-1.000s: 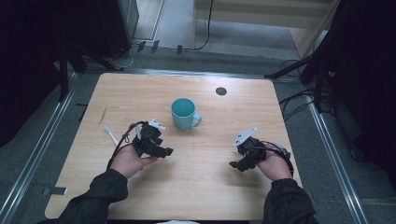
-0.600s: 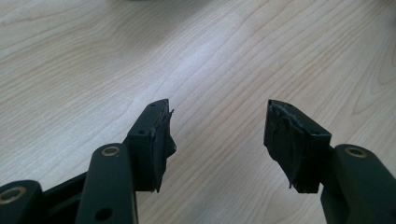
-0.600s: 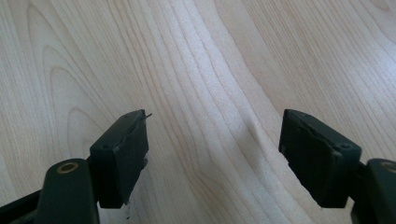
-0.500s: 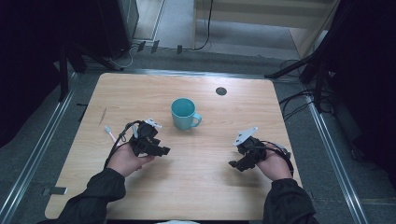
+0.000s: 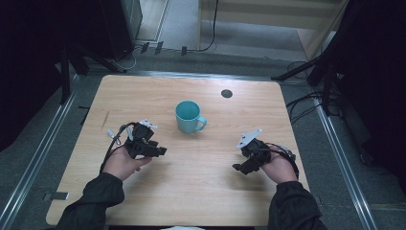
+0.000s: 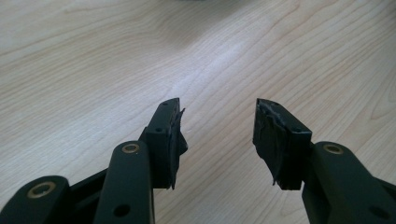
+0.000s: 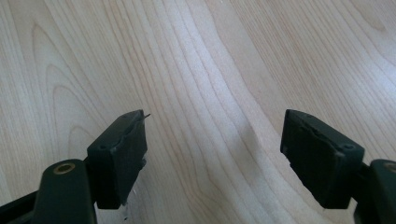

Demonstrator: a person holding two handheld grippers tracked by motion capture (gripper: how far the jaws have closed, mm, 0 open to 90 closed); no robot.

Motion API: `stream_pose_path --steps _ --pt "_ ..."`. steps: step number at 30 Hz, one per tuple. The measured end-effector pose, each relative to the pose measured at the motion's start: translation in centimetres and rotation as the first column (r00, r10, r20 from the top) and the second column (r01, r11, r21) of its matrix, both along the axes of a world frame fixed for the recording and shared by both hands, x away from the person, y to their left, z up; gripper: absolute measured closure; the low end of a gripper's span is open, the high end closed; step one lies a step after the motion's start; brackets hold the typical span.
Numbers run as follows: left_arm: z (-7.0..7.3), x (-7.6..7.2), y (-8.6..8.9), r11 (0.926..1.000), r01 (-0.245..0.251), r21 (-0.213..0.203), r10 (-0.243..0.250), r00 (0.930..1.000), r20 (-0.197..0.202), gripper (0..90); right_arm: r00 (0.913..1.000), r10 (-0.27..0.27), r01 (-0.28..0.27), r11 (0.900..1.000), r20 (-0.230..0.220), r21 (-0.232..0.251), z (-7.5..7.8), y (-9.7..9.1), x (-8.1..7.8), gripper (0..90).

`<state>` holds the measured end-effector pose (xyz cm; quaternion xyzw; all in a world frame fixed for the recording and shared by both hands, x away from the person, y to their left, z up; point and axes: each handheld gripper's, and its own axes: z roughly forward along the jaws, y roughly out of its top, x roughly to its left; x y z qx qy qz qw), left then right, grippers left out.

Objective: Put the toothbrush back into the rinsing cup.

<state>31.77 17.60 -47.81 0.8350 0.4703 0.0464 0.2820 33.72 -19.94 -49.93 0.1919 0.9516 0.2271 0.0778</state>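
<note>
The teal mug (image 5: 189,116) is standing upright at the frame's center on the worktop (image 5: 206,191), likely rigid, smooth, breakable; its handle, pointing lower right, suits gripping. The left gripper (image 5: 160,151) has just been narrowing its fingers on nothing; the right gripper (image 5: 239,168) is holding its fingers apart, empty.

Dark sleeves (image 5: 98,197), 2 black grippers, brass-ringed screws, trailing cables

1. The tabletop (image 5: 201,191) is evenly lit from above in the high view; surroundings fall into near black.
2. Soft glare streaks the wood in both gripper views.
3. Jaws sit sharp (far wood grain blurs slightly).
</note>
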Motion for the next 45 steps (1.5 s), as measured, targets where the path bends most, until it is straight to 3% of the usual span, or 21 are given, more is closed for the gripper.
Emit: stream_pose_path --steps 18,20,29,31,33,34,37,40,43,45 --pt "1.0 -0.4 3.2 0.9938 -0.11 -0.014 0.11 0.9937 -0.023 52.4 0.9993 0.037 -0.037 0.9993 0.004 0.0 0.1 1.3 0.8 22.6" --pt "1.0 -0.3 3.8 0.9892 -0.146 0.0 0.146 0.9882 -0.047 52.8 0.9993 0.037 -0.037 0.9993 0.002 -0.002 0.1 1.4 0.8 22.6" --pt "1.3 -0.2 5.4 0.9784 -0.206 0.021 0.207 0.9772 -0.049 53.5 0.9989 0.048 -0.048 0.9989 0.005 -0.001 0.1 1.7 1.0 22.6" --pt "1.2 -0.1 5.8 0.9732 -0.229 0.023 0.23 0.9713 -0.062 53.5 0.9987 0.051 -0.051 0.9987 0.005 -0.003 0.1 1.7 1.0 22.6" --pt "1.2 -0.1 6.0 0.9719 -0.234 0.029 0.235 0.9698 -0.065 53.5 0.9987 0.05 -0.05 0.9987 0.004 -0.003 0.0 1.7 1.0 22.7" --pt "1.1 0.0 6.2 0.9673 -0.251 0.037 0.253 0.9648 -0.071 53.5 0.9988 0.048 -0.048 0.9988 0.0 -0.004 0.1 1.7 1.0 22.6" --pt "1.1 0.0 6.5 0.9651 -0.258 0.046 0.261 0.9624 -0.076 53.5 0.9987 0.05 -0.05 0.9987 0.001 -0.004 0.0 1.7 1.0 22.7" --pt "1.0 0.1 6.9 0.9539 -0.293 0.066 0.298 0.9502 -0.091 53.5 0.9987 0.052 -0.052 0.9986 0.002 -0.007 0.0 1.7 1.0 22.7" --pt "0.9 0.2 7.3 0.9498 -0.303 0.08 0.31 0.9451 -0.104 53.9 0.9987 0.051 -0.051 0.9987 0.002 -0.008 0.0 1.7 1.0 22.7" --pt "0.7 0.2 7.7 0.9393 -0.331 0.09 0.34 0.9329 -0.119 54.2 0.9987 0.052 -0.052 0.9986 0.002 -0.01 0.0 1.7 1.0 22.7"
